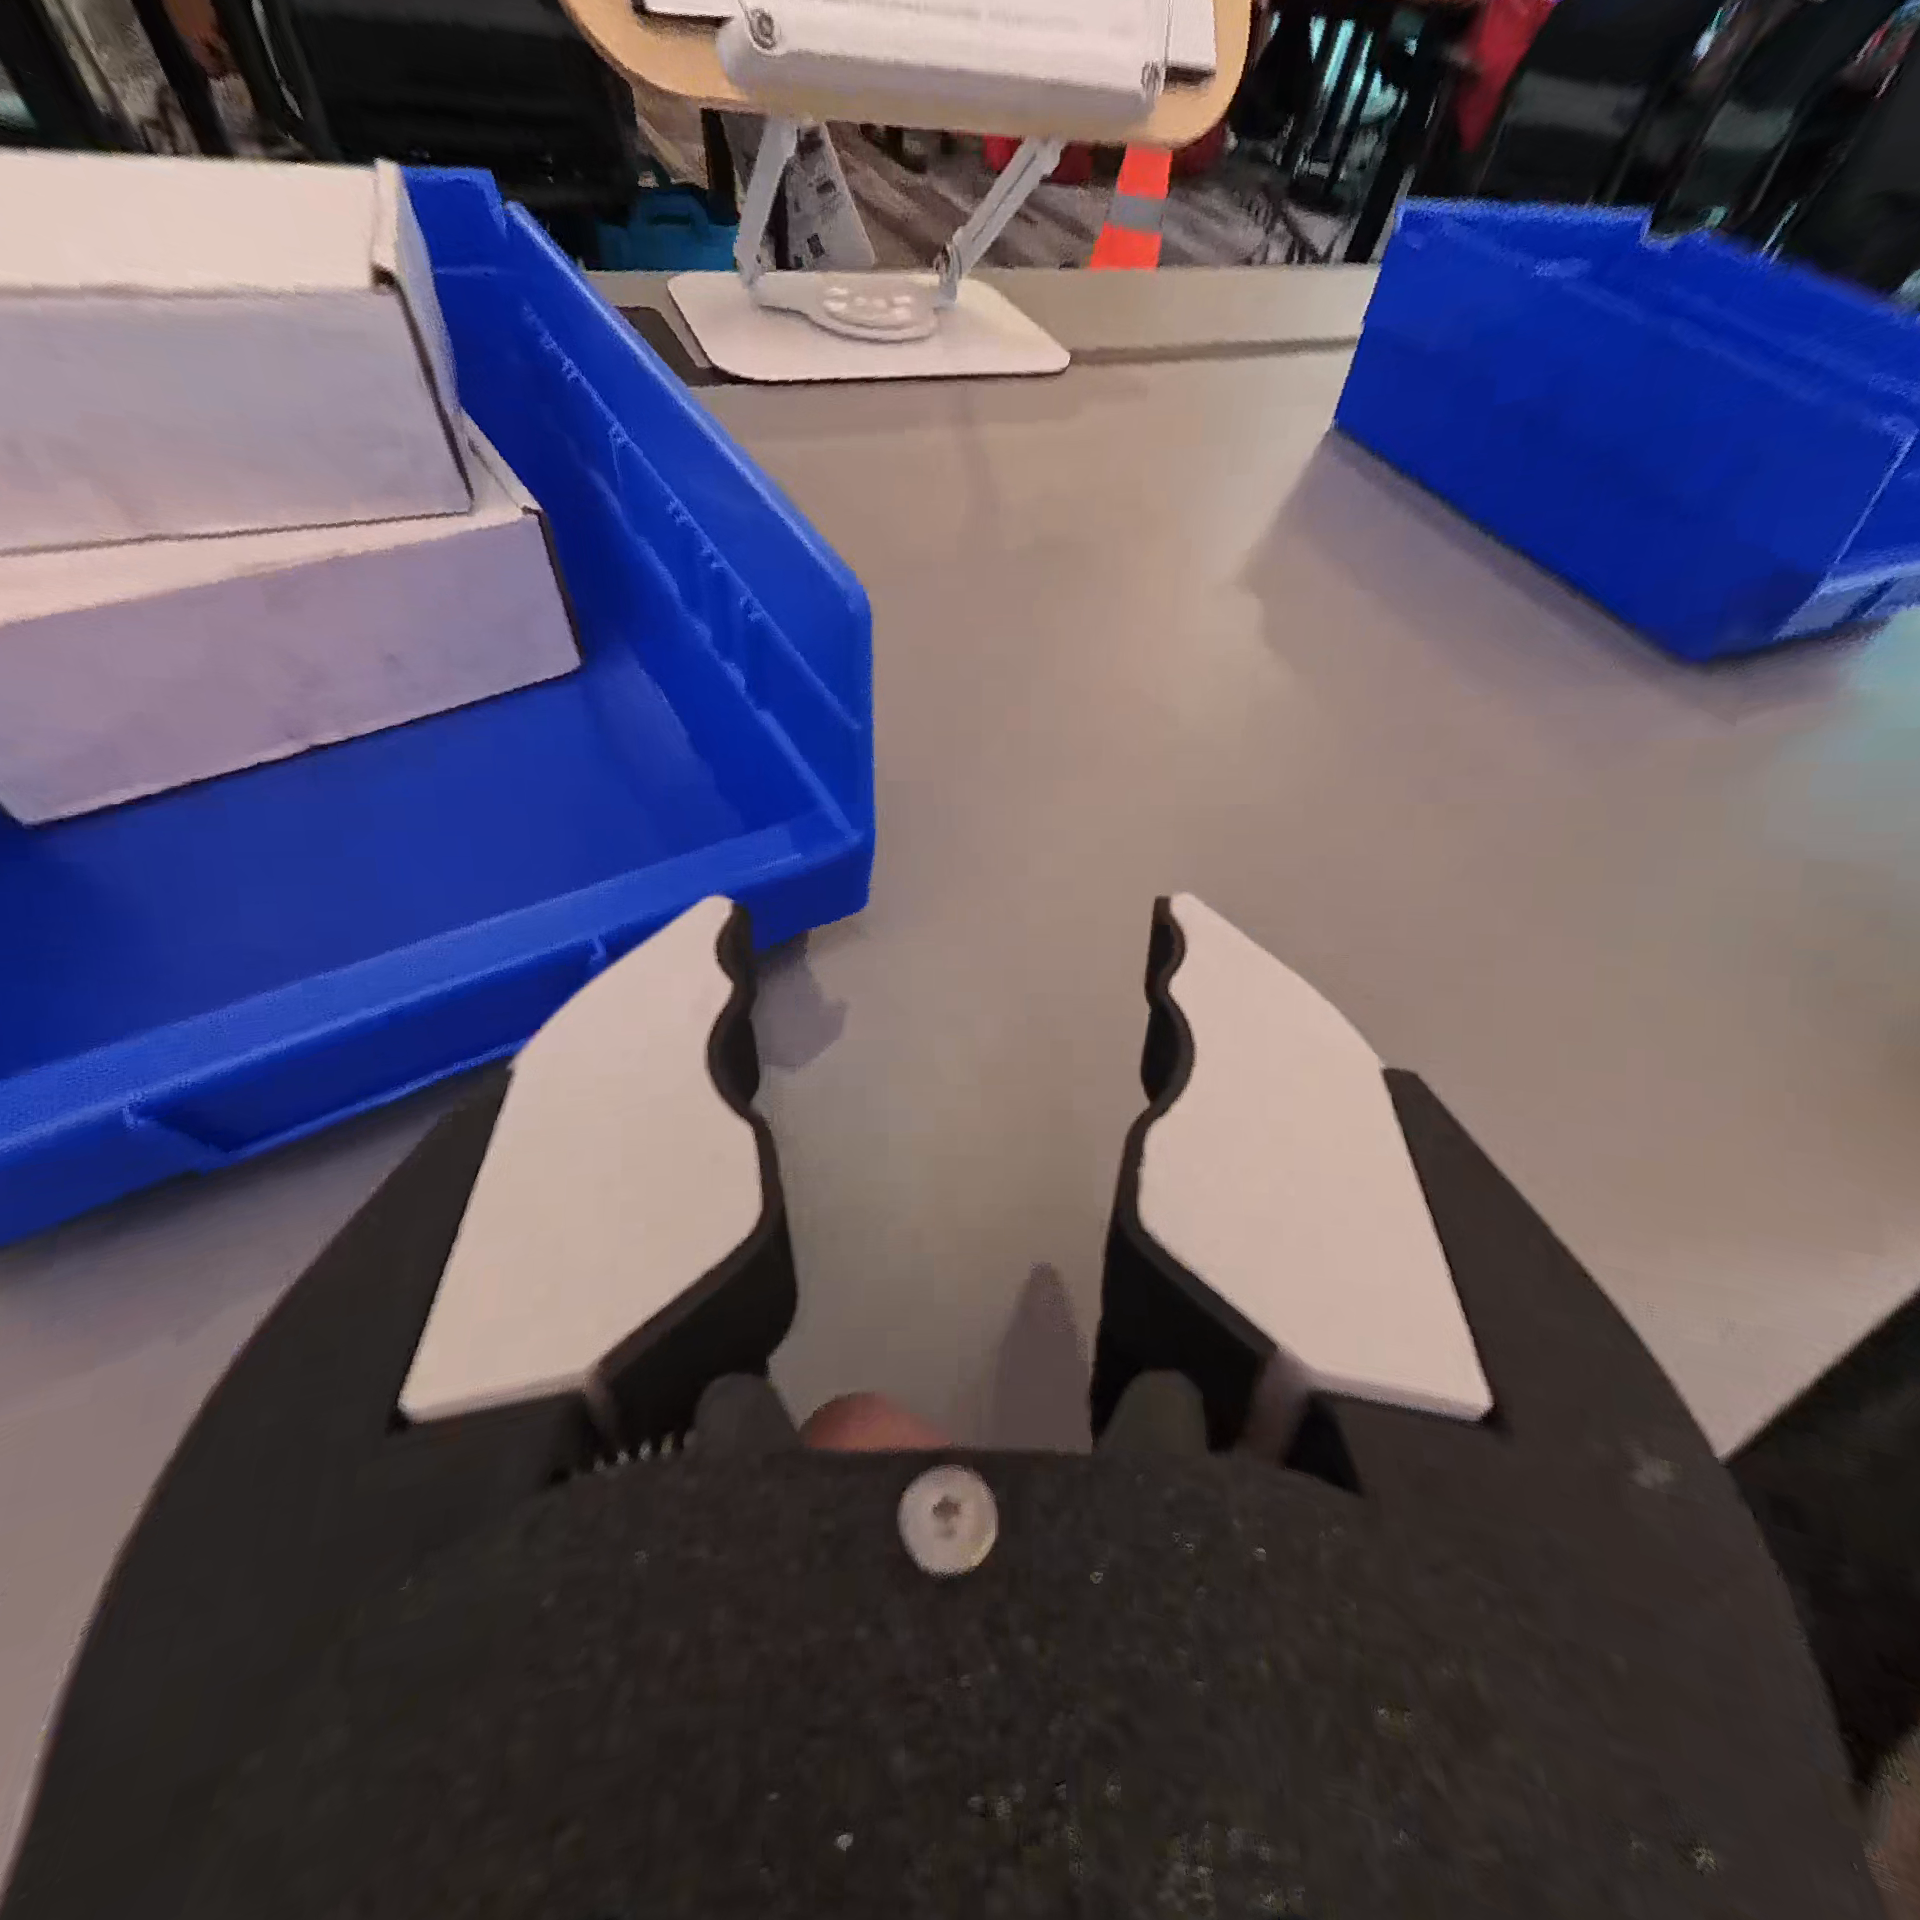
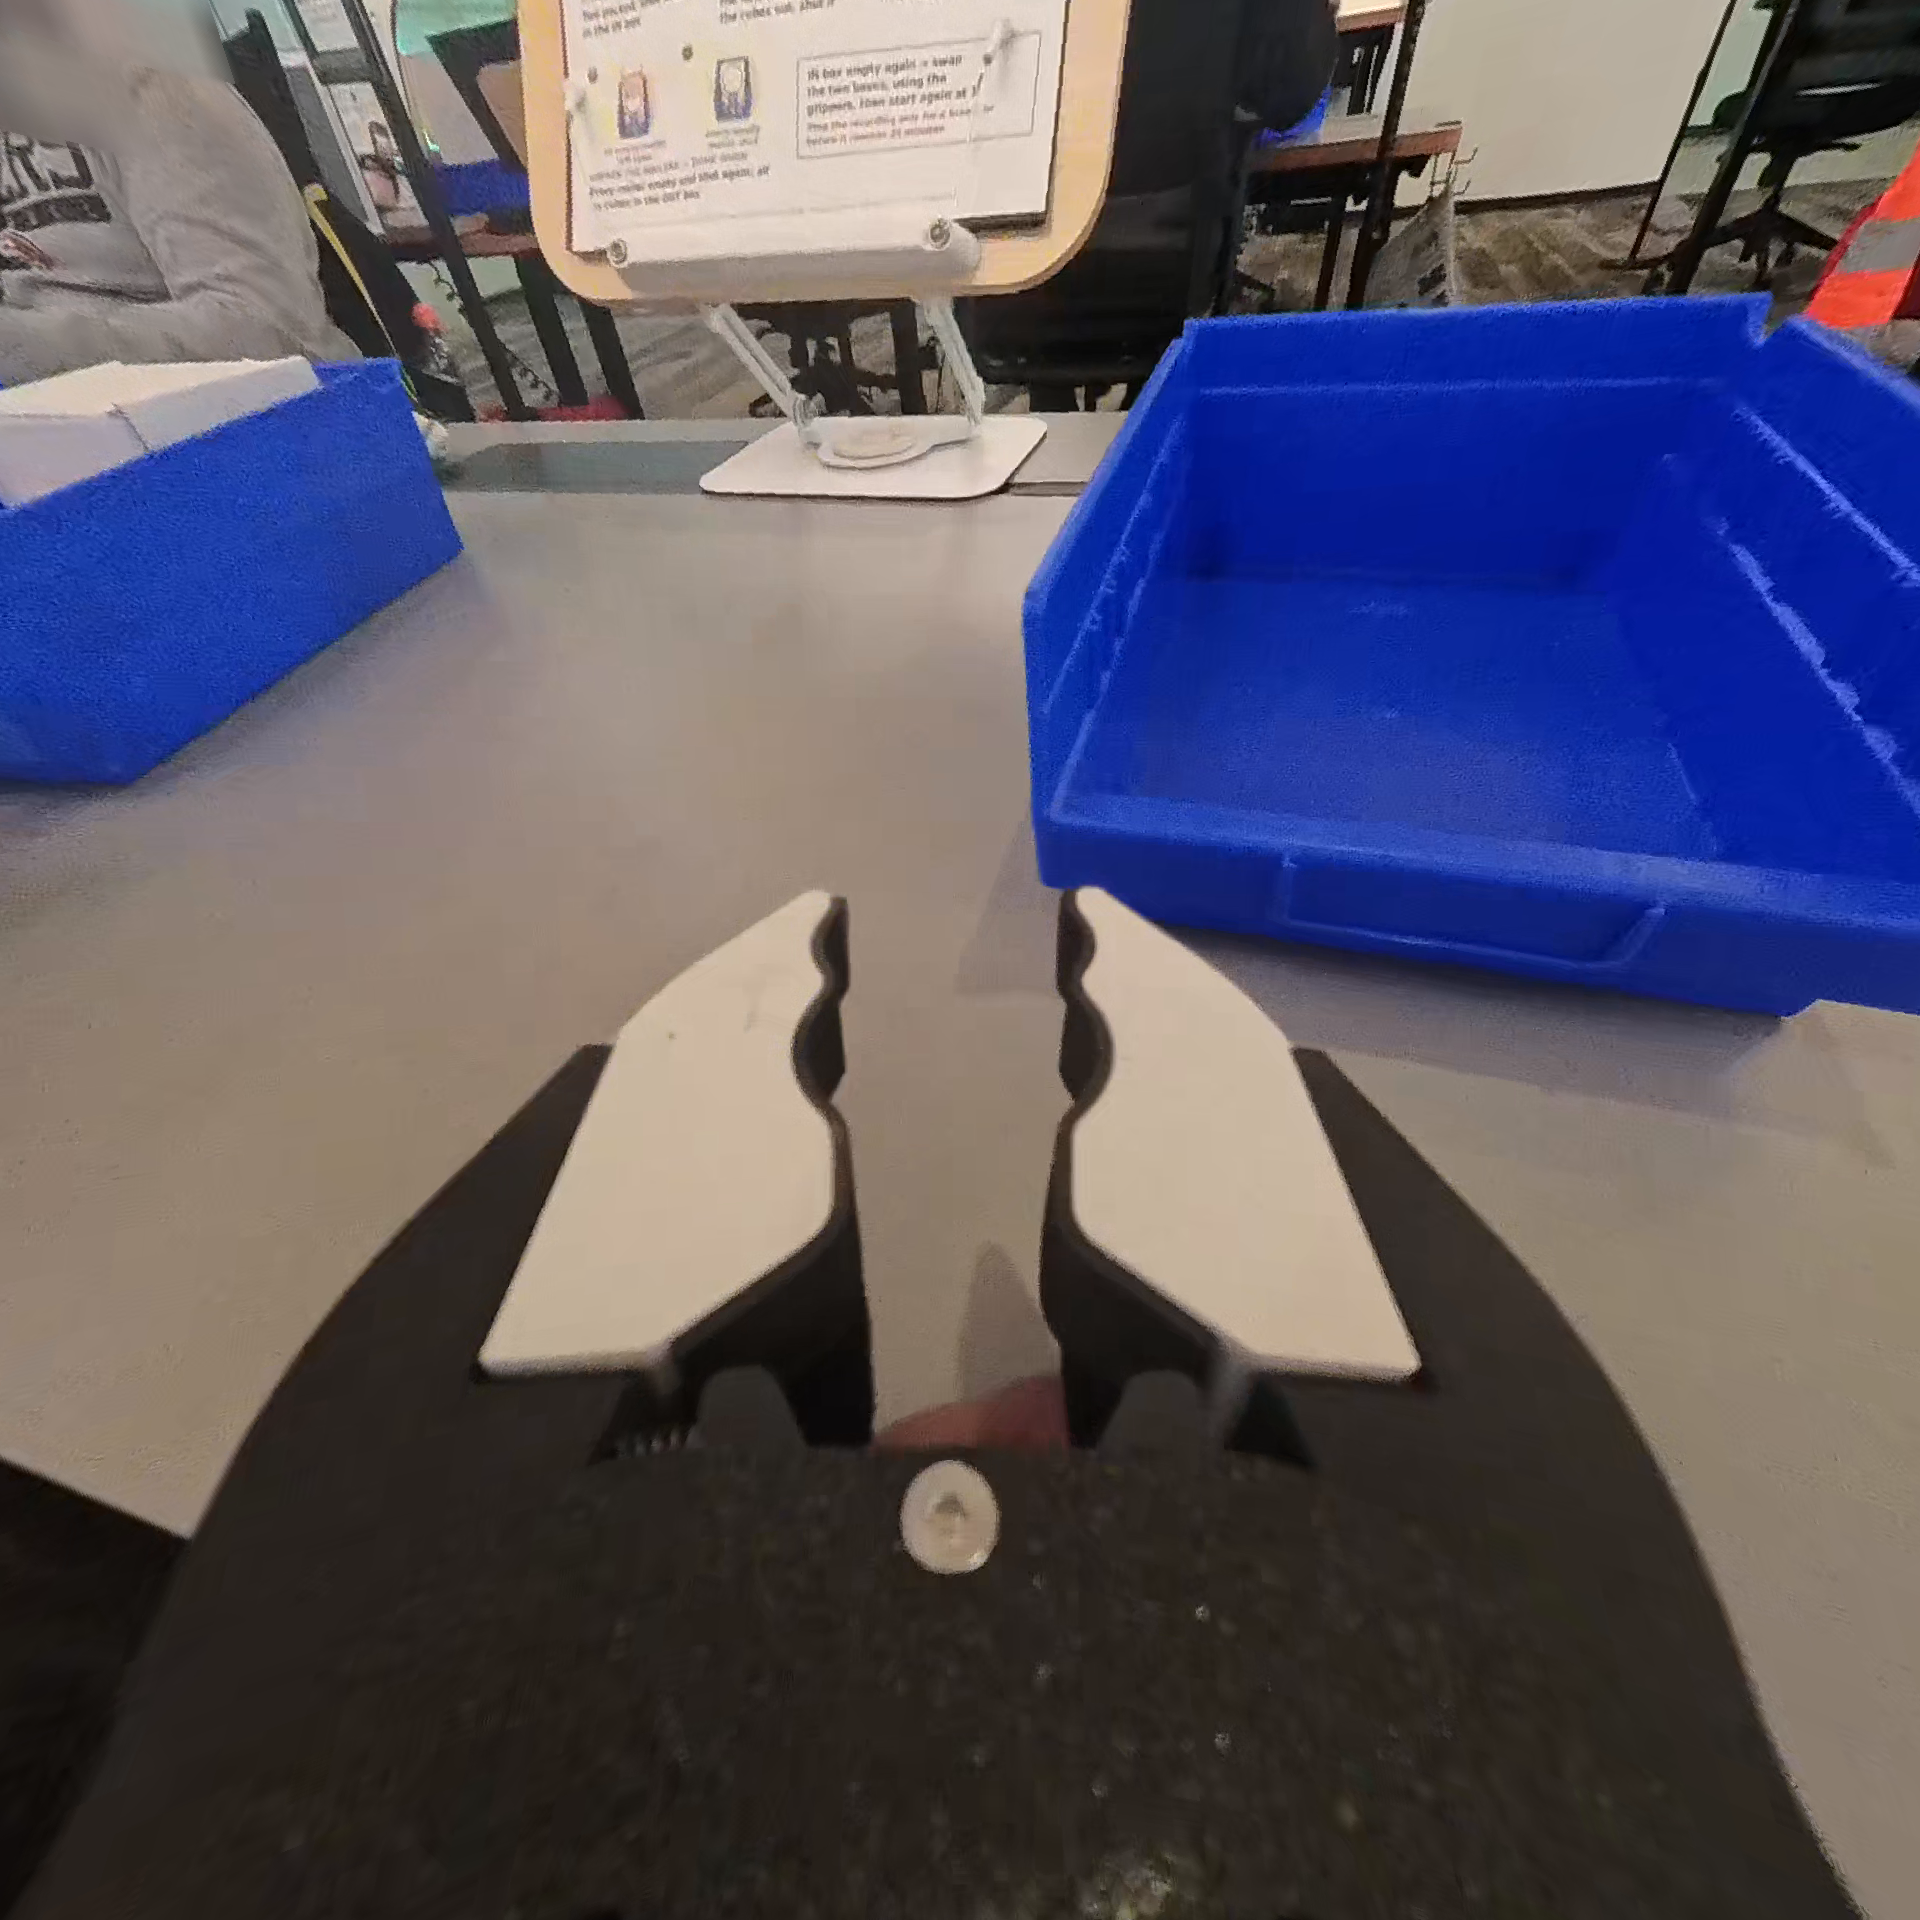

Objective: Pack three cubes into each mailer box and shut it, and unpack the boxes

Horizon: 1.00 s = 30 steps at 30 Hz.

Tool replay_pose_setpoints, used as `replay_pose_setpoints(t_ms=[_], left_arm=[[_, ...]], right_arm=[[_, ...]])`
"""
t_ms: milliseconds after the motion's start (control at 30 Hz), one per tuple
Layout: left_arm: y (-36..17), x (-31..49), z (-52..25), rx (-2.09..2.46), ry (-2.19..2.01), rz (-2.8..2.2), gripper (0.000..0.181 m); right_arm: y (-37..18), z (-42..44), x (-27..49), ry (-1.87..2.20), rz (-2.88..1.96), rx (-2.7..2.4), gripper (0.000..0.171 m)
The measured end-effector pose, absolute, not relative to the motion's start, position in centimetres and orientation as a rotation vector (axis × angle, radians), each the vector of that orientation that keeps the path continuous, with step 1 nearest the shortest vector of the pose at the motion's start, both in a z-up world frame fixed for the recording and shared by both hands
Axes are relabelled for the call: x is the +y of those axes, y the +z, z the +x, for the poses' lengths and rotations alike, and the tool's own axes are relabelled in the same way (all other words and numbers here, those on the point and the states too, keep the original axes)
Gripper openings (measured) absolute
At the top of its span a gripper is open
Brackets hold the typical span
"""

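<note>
Left gripper (image 1: 951, 914): fingers spread wide with nothing between them, only bare table showing in the gap; it hangs above the table just beside the near right corner of the left bin.
Right gripper (image 2: 951, 904): fingers parted by a narrower gap, gripping nothing; it hangs above the table, with the right bin's near left corner at about 1 o'clock from the tips.
Mailer boxes (image 1: 260, 582): two white, closed boxes stacked inside the left bin, the upper one set back on the lower; at 10 o'clock from the left gripper. In the right wrist view they peek over the bin wall at 10 o'clock (image 2: 135, 416).
Left bin (image 1: 727, 644): blue plastic, on the table, its near part bare.
Right bin (image 2: 1455, 675): blue plastic, on the table, nothing showing inside; at 2 o'clock in the left wrist view (image 1: 1621, 436), blurred there.
Cubes: none to be seen in either view.
Table (image 1: 1091, 644): grey, smooth; the two bins stand well apart on it.
Instruction board (image 2: 821, 145): wood-edged, holding a printed sheet on a white stand, at 12 o'clock at the table's far edge.
Person (image 2: 135, 218): a grey sleeve behind the left bin, at 10 o'clock in the right wrist view.
</note>
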State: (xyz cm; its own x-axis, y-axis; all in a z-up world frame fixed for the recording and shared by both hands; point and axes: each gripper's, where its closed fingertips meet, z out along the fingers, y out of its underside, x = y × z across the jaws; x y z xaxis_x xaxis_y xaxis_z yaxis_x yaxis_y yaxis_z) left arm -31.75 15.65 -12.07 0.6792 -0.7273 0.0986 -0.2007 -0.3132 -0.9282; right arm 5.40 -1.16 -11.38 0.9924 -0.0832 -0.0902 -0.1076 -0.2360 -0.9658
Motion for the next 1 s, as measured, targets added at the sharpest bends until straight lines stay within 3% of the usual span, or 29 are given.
replay_pose_setpoints(t_ms=[100, 200, 300, 400, 433, 633, 800, 900, 1000], left_arm=[[-11.9, 15.8, -31.0, 0.785, -0.611, -1.814, 0.07], [-10.7, 13.4, -29.3, 0.857, -1.003, -1.807, 0.073], [-5.9, 12.5, -30.1, 0.812, -1.427, -1.692, 0.082], [-0.1, 15.2, -32.6, 0.802, -1.483, -1.49, 0.091], [1.2, 16.4, -33.3, 0.845, -1.453, -1.442, 0.102], [2.7, 30.4, -36.0, 1.241, -0.884, -1.564, 0.102], [-5.5, 40.6, -37.8, 1.807, -0.043, -1.77, 0.113], [-9.0, 41.8, -37.9, 2.049, 0.076, -1.936, 0.129], [-9.0, 42.1, -36.2, 2.143, 0.036, -1.901, 0.135]], right_arm=[[-12.0, 4.8, -0.7, 0.045, -1.839, 0.126, 0.035], [-12.3, 3.7, -0.4, 0.075, -1.852, 0.094, 0.031], [-12.5, 3.1, -0.3, 0.046, -1.873, 0.05, 0.031], [-12.5, 2.5, 0.0, 0.057, -1.875, 0.029, 0.03], [-12.6, 2.2, 0.1, 0.082, -1.877, 0.035, 0.03], [-12.9, 0.4, 1.2, 0.269, -1.894, 0.057, 0.03], [-13.2, 0.1, 1.7, 0.316, -1.91, 0.074, 0.03], [-13.3, -0.2, 1.9, 0.369, -1.907, 0.097, 0.03], [-13.4, -0.3, 1.9, 0.387, -1.913, 0.11, 0.03]])
